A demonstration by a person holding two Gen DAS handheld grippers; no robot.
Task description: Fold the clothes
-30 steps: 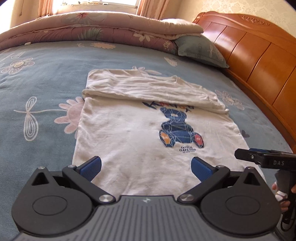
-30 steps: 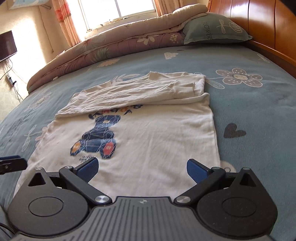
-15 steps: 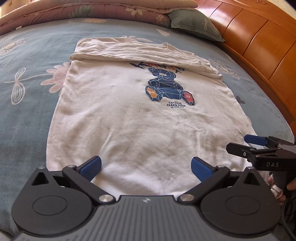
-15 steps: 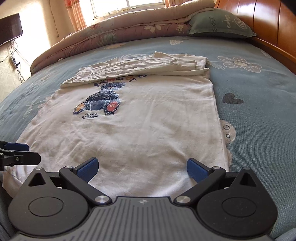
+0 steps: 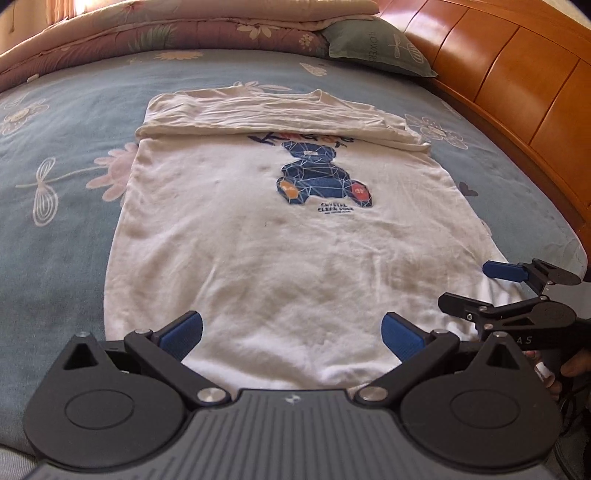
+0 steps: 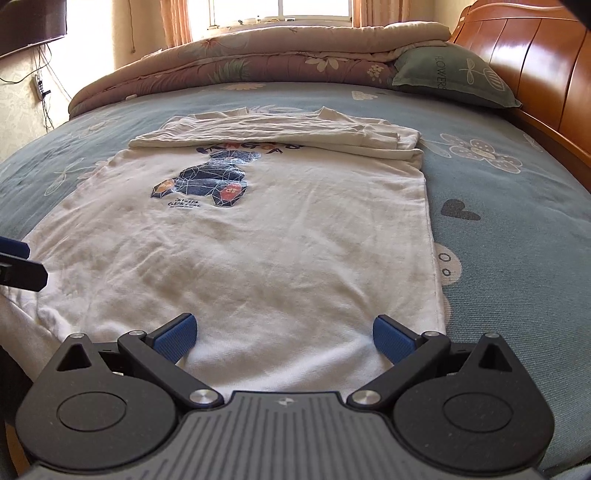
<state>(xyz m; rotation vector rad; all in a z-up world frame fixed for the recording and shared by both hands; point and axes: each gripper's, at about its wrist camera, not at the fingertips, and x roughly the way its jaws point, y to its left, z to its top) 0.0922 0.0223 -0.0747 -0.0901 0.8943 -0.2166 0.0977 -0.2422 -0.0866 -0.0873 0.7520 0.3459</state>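
- The white T-shirt (image 5: 280,254) lay flat on the blue flowered bedspread (image 5: 66,236), its long axis running from the near bed edge toward the folded quilt (image 6: 258,62), hem nearest the cameras.
- Its far end, sleeves and collar, was folded back over the chest, just above the blue bear print (image 6: 201,182).
- The left gripper (image 5: 291,330) hovered over the hem with its jaws spread wide, holding nothing.
- The right gripper (image 6: 284,334) was likewise wide open and empty above the hem's right corner.
- Bare bedspread lay on both sides of the shirt; the wooden headboard (image 5: 517,81) bounded the right.
- Only the left view showed the right gripper from the side, and fingers on its handle; only the right view showed the window (image 6: 280,11).
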